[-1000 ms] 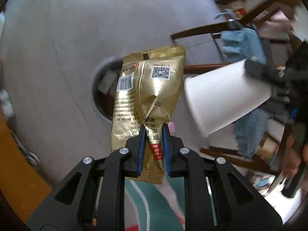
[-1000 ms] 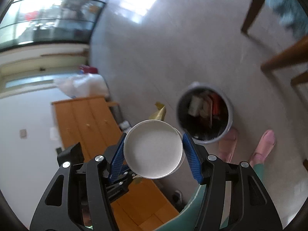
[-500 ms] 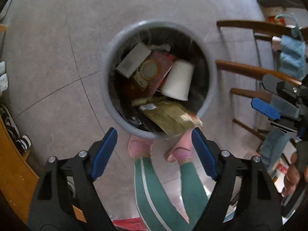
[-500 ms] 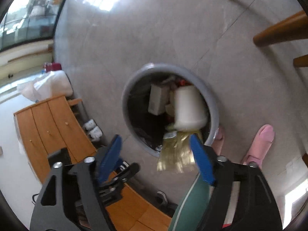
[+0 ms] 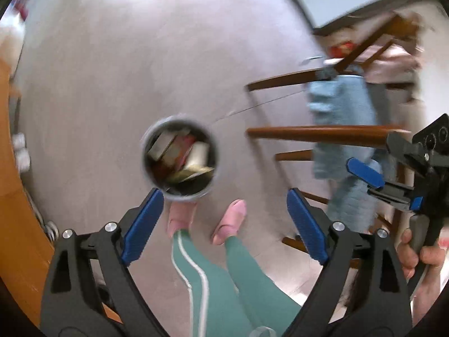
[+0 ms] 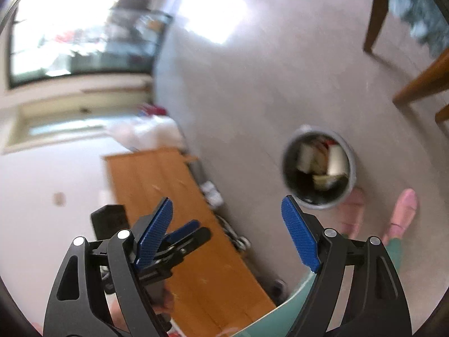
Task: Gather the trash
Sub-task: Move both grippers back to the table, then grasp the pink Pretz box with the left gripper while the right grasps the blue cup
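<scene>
Now both my left hand-held gripper (image 5: pixel 224 216) and right hand-held gripper (image 6: pixel 227 227) are hanging apart, empty, the left having just been opening. The gold wrapper (image 5: pixel 190 172) and paper cup (image 6: pixel 335 160) are lying in the bin (image 5: pixel 146 165); light, crushable things, best pinched at an edge.

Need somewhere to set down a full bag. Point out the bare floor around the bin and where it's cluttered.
Bare: the grey tiled floor beyond the round grey trash bin, out to the window. Crowded: brown wooden chair legs with blue cloth on one side, the orange wooden cabinet on the other, pink slippers against the bin's near side.
</scene>
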Demonstrator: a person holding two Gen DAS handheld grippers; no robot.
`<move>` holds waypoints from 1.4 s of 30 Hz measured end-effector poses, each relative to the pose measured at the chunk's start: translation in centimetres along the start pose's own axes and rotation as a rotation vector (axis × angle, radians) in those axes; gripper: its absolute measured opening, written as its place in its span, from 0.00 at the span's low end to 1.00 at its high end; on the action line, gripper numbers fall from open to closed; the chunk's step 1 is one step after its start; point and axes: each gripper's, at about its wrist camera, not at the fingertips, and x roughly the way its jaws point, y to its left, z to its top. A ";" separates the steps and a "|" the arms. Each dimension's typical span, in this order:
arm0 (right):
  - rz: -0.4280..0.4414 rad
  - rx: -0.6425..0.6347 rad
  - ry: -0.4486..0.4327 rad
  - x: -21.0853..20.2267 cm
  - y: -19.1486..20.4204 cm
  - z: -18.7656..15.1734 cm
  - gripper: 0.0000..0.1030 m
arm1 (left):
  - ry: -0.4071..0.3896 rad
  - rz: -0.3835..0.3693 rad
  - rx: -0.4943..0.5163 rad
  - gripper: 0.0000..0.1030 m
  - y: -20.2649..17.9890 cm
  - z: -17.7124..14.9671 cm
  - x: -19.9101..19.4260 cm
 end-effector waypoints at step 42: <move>-0.304 0.662 -1.028 -63.4 -34.4 -17.4 0.84 | 0.074 -0.118 0.859 0.93 -74.3 -6.1 14.8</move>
